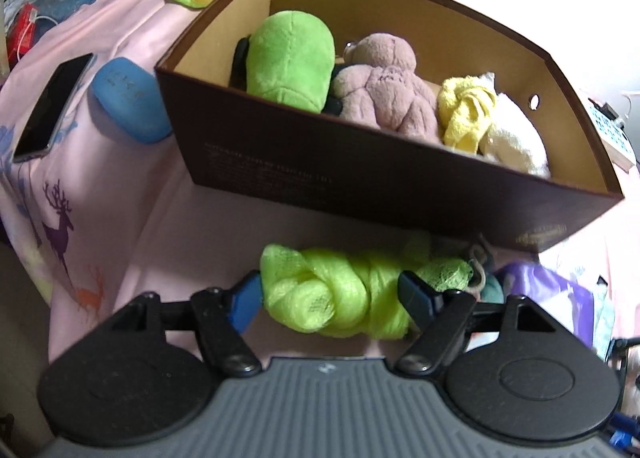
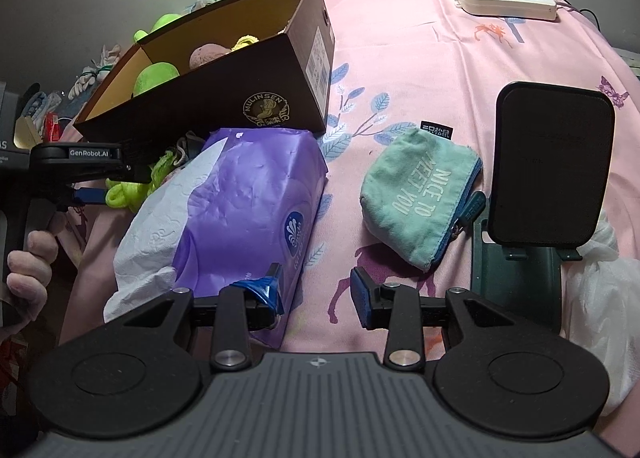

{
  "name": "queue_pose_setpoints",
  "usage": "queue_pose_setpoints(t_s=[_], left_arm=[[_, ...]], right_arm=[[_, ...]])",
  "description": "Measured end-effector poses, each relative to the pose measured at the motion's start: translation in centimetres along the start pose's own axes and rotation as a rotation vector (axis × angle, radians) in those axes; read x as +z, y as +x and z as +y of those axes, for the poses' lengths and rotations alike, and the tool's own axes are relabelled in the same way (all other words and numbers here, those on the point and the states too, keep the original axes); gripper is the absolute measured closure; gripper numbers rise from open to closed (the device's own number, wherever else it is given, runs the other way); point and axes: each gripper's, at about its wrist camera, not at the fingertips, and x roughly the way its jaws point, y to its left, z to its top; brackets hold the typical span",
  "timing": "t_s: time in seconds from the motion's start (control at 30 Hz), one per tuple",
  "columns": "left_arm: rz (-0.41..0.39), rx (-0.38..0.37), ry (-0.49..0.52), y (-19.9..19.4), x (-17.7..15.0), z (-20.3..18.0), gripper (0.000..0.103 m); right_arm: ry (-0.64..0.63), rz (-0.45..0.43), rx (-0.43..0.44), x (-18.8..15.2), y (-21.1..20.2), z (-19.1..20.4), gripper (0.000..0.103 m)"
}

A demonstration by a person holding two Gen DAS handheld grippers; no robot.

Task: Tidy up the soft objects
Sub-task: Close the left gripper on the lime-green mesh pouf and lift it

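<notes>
Two blue-padded jaws of the left gripper (image 1: 332, 294) are clamped on a lime-green mesh sponge (image 1: 340, 290), one pad pressing each side of the bundle. Just beyond the jaws stands a dark brown box (image 1: 360, 173) on the pink bedsheet (image 1: 120, 197), and inside it lie a green plush (image 1: 290, 59), a mauve plush (image 1: 384, 85), a yellow cloth (image 1: 466, 111) and a cream plush (image 1: 514, 139). In the right wrist view, the right gripper (image 2: 316, 290) has its jaws apart and grips nothing; a purple tissue pack (image 2: 240, 209) touches the left jaw, and a teal pouch (image 2: 420, 205) lies ahead to the right.
</notes>
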Motion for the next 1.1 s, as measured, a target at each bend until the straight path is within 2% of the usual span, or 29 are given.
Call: queue_pose_setpoints(t_s=[0.13, 0.23, 0.3, 0.43, 0.5, 0.57, 0.67, 0.83, 0.9, 1.0, 1.1], left_arm=[[0.021, 0.024, 0.062, -0.8, -1.9, 0.2, 0.025], [0.029, 0.044, 0.161, -2.1, -3.8, 0.5, 0.026], [-0.018, 0.064, 0.239, -3.7, -4.6, 0.7, 0.021], [-0.169, 0.108, 0.416, -6.2, -4.1, 0.1, 0.011], [-0.209, 0.08, 0.503, -6.2, -3.2, -0.4, 0.011], [-0.195, 0.031, 0.577, -5.1, -2.0, -1.1, 0.011], [-0.145, -0.002, 0.67, -3.2, -1.5, -1.8, 0.011], [-0.083, -0.013, 0.734, -0.9, -1.7, -2.7, 0.011], [-0.066, -0.003, 0.747, -0.1, -1.8, -3.0, 0.021], [-0.027, 0.002, 0.735, 1.0, -2.0, -2.8, 0.03], [-0.038, 0.006, 0.712, 1.0, -2.3, -2.4, 0.036]], right_arm=[[-0.01, -0.003, 0.008, 0.0, 0.0, 0.4, 0.084], [-0.008, -0.008, 0.01, 0.0, -0.1, 0.4, 0.083], [-0.001, -0.011, 0.011, 0.0, -0.1, 0.3, 0.083], [0.01, -0.011, 0.019, -0.2, -0.1, 0.3, 0.083], [0.006, -0.012, 0.021, -0.3, -0.1, 0.5, 0.083], [0.001, -0.019, 0.016, -0.4, -0.4, 0.6, 0.083], [0.011, -0.034, -0.001, -0.6, -0.9, 0.1, 0.083], [0.076, -0.048, -0.035, -1.0, -1.5, -1.3, 0.083], [0.091, -0.052, -0.038, -1.1, -1.6, -1.6, 0.083], [0.094, -0.055, -0.043, -1.2, -1.6, -1.5, 0.083], [0.096, -0.051, -0.037, -1.1, -1.4, -1.4, 0.083]])
